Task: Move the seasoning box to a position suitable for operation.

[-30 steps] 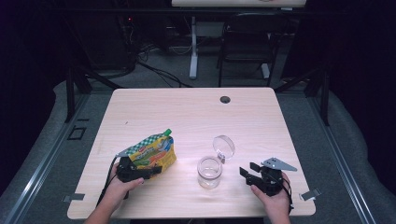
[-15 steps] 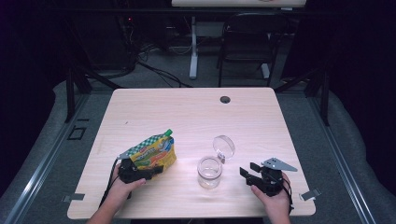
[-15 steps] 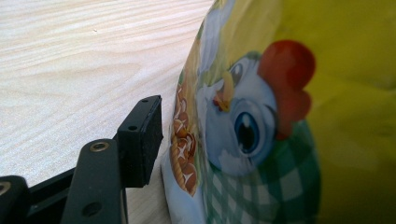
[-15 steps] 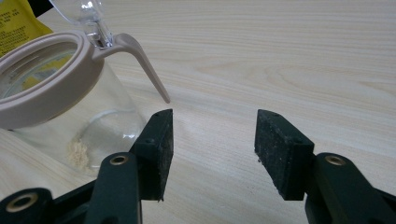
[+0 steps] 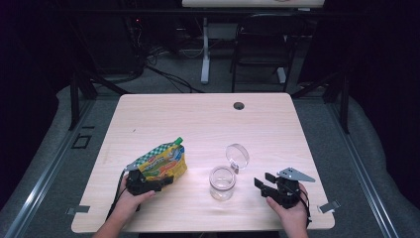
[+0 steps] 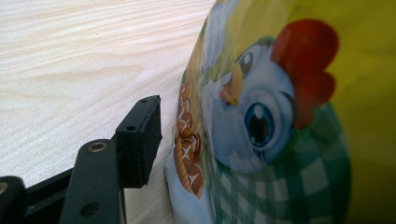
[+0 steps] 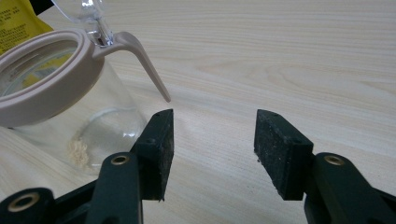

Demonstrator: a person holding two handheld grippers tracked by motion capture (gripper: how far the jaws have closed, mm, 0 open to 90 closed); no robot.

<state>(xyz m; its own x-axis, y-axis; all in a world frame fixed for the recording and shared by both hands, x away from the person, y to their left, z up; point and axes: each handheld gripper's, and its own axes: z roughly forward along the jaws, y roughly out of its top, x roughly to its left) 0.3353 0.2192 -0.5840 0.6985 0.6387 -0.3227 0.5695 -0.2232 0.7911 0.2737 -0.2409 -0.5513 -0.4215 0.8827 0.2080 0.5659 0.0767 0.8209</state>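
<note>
Left gripper: the left gripper (image 5: 157,181) is at the near-left of the pale wooden table (image 5: 198,119), closed on the lower edge of the yellow-and-green snack pouch (image 5: 162,161).
Left gripper view: one black pad (image 6: 140,140) presses the pouch's side; the other jaw is hidden behind the pouch (image 6: 280,116). The printed cartoon chicken with a red comb and green checked pattern reads clearly here, while the high view gives just colour blocks.
Right gripper: the right gripper (image 5: 265,183) rests low at the near-right, jaws apart, nothing between them.
Right gripper view: both pads (image 7: 161,149) frame bare wood; the small clear glass jar with a beige rim (image 7: 60,102) stands just left of and beyond the left jaw, not touching it.
Jar contents: a small pale crumbly patch on the bottom, seen through the wall; the high view shows the jar (image 5: 221,182) as empty-looking.
Jar lid: the clear hinged lid (image 5: 237,154) stands open behind the rim, its beige latch arm (image 7: 140,60) sloping down toward the gripper.
Beyond: a dark round grommet hole (image 5: 239,105) at the table's far edge.
</note>
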